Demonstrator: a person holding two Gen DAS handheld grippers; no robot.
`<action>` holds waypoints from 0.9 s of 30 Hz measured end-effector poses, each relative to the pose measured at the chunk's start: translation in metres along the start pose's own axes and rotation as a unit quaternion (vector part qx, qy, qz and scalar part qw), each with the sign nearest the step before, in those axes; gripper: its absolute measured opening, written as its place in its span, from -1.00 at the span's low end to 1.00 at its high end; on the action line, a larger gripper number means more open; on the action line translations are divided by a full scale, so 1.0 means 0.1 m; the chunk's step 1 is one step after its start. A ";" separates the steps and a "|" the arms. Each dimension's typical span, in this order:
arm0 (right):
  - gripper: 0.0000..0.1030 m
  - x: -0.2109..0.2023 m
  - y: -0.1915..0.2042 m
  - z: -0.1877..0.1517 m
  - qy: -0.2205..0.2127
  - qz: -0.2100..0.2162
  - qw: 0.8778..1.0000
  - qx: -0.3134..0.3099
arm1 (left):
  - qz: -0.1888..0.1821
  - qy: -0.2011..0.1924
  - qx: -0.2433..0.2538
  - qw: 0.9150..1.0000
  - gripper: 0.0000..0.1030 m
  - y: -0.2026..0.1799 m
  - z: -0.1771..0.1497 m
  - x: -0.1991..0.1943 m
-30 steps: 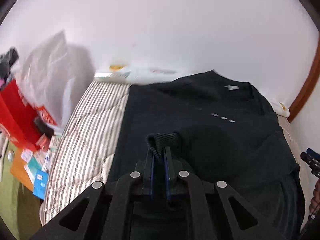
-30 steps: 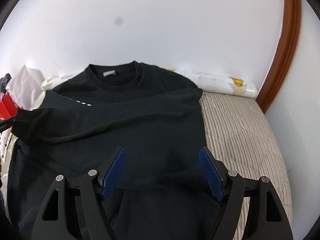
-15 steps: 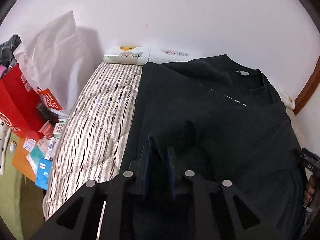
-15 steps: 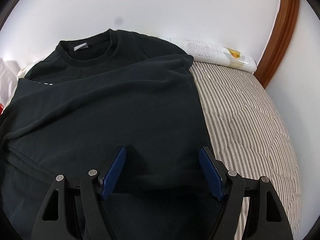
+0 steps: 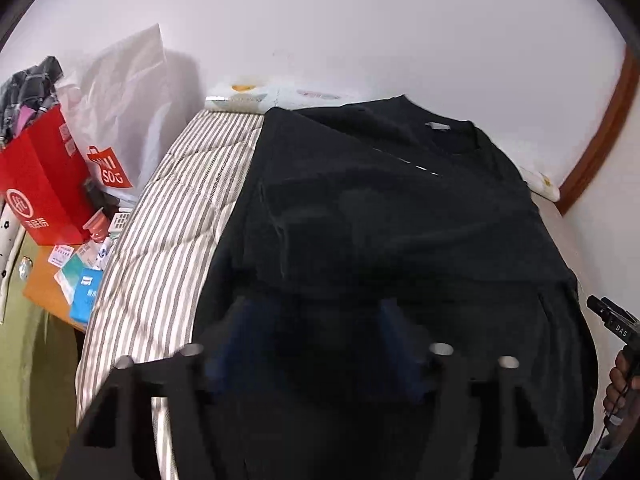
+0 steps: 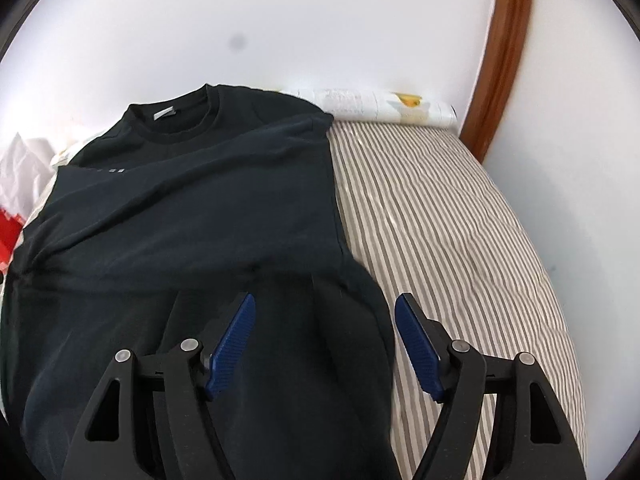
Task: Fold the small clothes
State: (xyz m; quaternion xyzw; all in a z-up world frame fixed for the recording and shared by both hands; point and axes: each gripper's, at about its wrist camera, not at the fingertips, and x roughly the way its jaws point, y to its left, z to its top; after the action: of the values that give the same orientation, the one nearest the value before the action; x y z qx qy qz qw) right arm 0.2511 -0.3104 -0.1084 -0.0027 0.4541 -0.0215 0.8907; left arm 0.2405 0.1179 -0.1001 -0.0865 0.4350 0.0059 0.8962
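Observation:
A black long-sleeved sweatshirt (image 5: 392, 216) lies flat on the striped bed cover (image 5: 180, 216), collar toward the wall. One sleeve is folded across its body, the cuff near the left edge (image 5: 276, 208). My left gripper (image 5: 320, 324) hovers over the lower part, blurred. Its jaws are opening and nothing is pinched between them. In the right wrist view the sweatshirt (image 6: 192, 208) fills the left half. My right gripper (image 6: 324, 324) stands wide over its right hem edge, jaws closing slightly. Cloth lies below the pads (image 6: 232, 344) without being pressed.
Left of the bed stand a red paper bag (image 5: 40, 184), a white plastic bag (image 5: 120, 92) and small boxes (image 5: 84, 284) on an orange surface. A white printed roll (image 6: 372, 104) lies against the wall. A wooden frame (image 6: 500, 60) borders the right. A hand (image 5: 620, 384) shows at the far right.
My left gripper let go of the sleeve cuff and its jaws spread wide; the sleeve now rests across the body. My right gripper shifted right to the garment's right edge.

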 end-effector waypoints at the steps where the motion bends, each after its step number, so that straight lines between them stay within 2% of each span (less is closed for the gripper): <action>1: 0.39 -0.04 -0.01 -0.06 0.000 -0.001 1.000 -0.004 | 0.000 0.000 0.003 1.000 0.27 -0.02 -0.05 -0.04; 5: 0.39 -0.23 -0.08 -0.35 -0.006 -0.005 1.000 -0.012 | -0.005 0.008 0.006 1.000 0.27 -0.05 -0.34 -0.17; 11: 0.40 -0.34 -0.23 -0.80 0.012 0.003 1.000 0.001 | -0.017 0.029 -0.006 0.999 0.26 0.00 -0.72 -0.28; 14: 0.40 -0.40 -0.32 -1.03 0.017 0.001 1.000 0.008 | -0.009 0.033 -0.007 0.999 0.26 0.05 -0.89 -0.36; 20: 0.40 -0.54 -0.45 -1.41 0.015 0.025 0.999 0.031 | 0.004 0.032 -0.009 0.999 0.26 0.14 -1.21 -0.53; 27: 0.40 -0.58 -0.46 -1.67 0.019 0.035 0.999 0.030 | 0.027 0.039 -0.002 0.999 0.26 0.22 -1.51 -0.61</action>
State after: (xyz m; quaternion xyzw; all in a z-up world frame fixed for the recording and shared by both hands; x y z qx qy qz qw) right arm 0.0802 -0.3514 -0.1582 0.0400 0.4702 -0.0043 0.8817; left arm 0.0828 0.1197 -0.1478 -0.0770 0.4714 0.0279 0.8781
